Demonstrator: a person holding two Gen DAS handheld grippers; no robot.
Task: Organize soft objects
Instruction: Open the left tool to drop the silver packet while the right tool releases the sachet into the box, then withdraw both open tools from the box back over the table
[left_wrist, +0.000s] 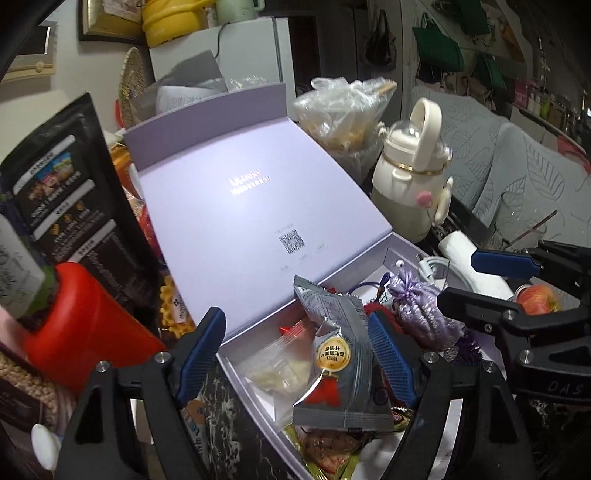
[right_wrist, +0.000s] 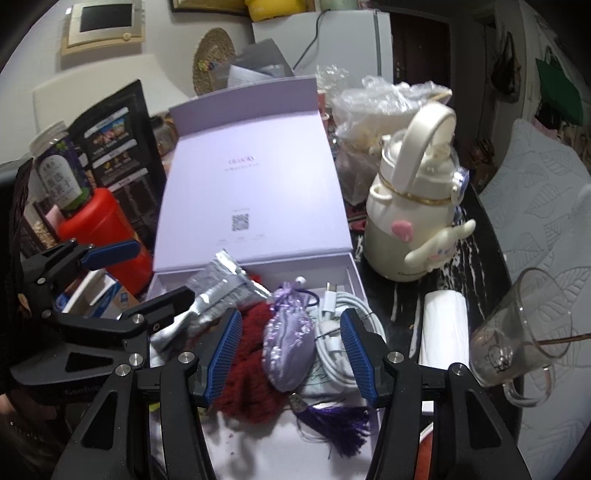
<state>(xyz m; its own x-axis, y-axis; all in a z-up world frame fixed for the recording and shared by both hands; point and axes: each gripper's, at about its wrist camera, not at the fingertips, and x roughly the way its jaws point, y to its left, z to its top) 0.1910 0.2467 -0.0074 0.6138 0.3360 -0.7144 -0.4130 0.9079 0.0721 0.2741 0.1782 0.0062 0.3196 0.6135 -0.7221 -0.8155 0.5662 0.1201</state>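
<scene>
A: In the left wrist view, we are holding the left gripper over the near part of the lavender box, which is standing with its lid open. The tongs are wide apart. The silver snack packet is standing between them, leaning against the right finger, but we are not clamping it. Whether the left finger is touching anything, we cannot tell.

B: How is it going to handle?

A: We are judging it light and crinkly, with slippery foil. We are thinking the sealed bottom edge is the best place to take it, because the middle is only puffed with air. Beside it a clear bag with something pale inside is lying in the box.

B: And in the right wrist view?

A: There the right gripper is hovering above the purple embroidered pouch, also with the tongs apart and holding nothing. The pouch is lying in the box between the red knitted piece and the white cable, touching both.

B: Soft?

A: We are expecting it to be soft and light, and to give under the pads. We are planning to grip across its full middle, not the tassel, which is likely to slip and swing.
</scene>
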